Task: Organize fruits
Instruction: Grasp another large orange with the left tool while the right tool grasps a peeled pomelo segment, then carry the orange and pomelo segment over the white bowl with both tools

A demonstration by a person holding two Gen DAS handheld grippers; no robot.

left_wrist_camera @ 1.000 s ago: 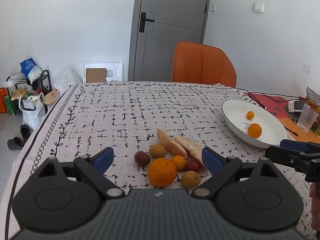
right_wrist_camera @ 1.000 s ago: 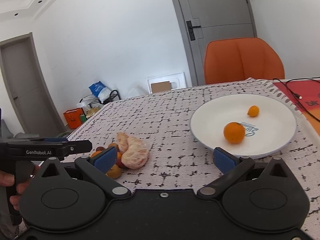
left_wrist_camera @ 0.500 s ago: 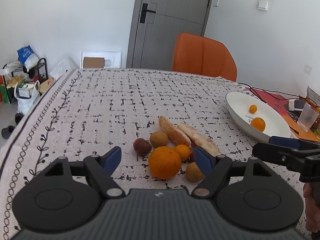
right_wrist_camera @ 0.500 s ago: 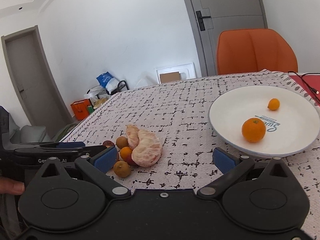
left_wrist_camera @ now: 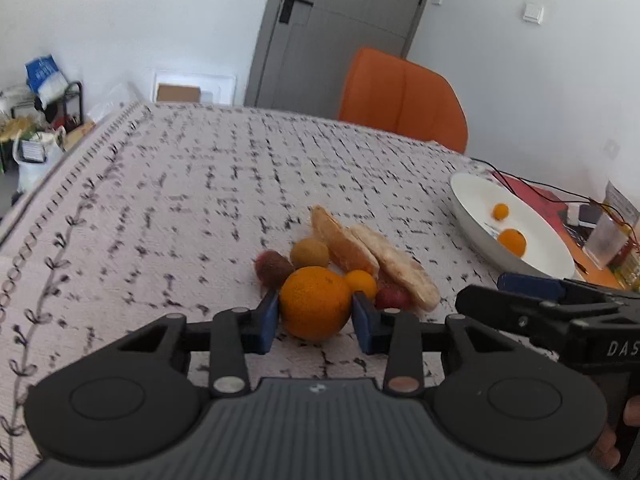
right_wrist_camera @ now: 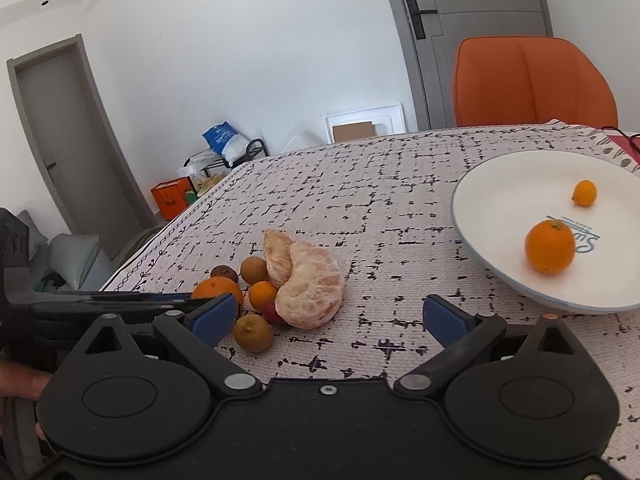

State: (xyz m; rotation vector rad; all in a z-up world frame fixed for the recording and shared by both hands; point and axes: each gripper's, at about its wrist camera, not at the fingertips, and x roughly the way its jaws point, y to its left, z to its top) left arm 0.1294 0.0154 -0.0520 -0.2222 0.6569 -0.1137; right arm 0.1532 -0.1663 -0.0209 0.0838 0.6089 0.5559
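A pile of fruit lies on the patterned tablecloth (left_wrist_camera: 200, 200). In it are a large orange (left_wrist_camera: 314, 302), a small orange (left_wrist_camera: 361, 283), two peeled citrus segments (left_wrist_camera: 394, 264), brown longans (left_wrist_camera: 309, 253) and a dark red fruit (left_wrist_camera: 274, 268). My left gripper (left_wrist_camera: 315, 322) is closing around the large orange, with both blue pads against its sides. My right gripper (right_wrist_camera: 330, 316) is open just in front of the peeled segments (right_wrist_camera: 312, 288), with nothing between its fingers. The white plate (right_wrist_camera: 500, 200) on the right holds an orange (right_wrist_camera: 550, 246) and a small orange (right_wrist_camera: 585, 193).
An orange chair (left_wrist_camera: 404, 100) stands at the table's far side, in front of a grey door (left_wrist_camera: 340, 20). Cables, a red mat and a clear cup (left_wrist_camera: 604, 236) lie beyond the plate. Bags and a rack (left_wrist_camera: 40, 120) sit on the floor to the left.
The left gripper's jaws narrowed from wide apart to the sides of the large orange as it sank toward the pile. The right gripper shifted left, nearer the peeled segments, still open.
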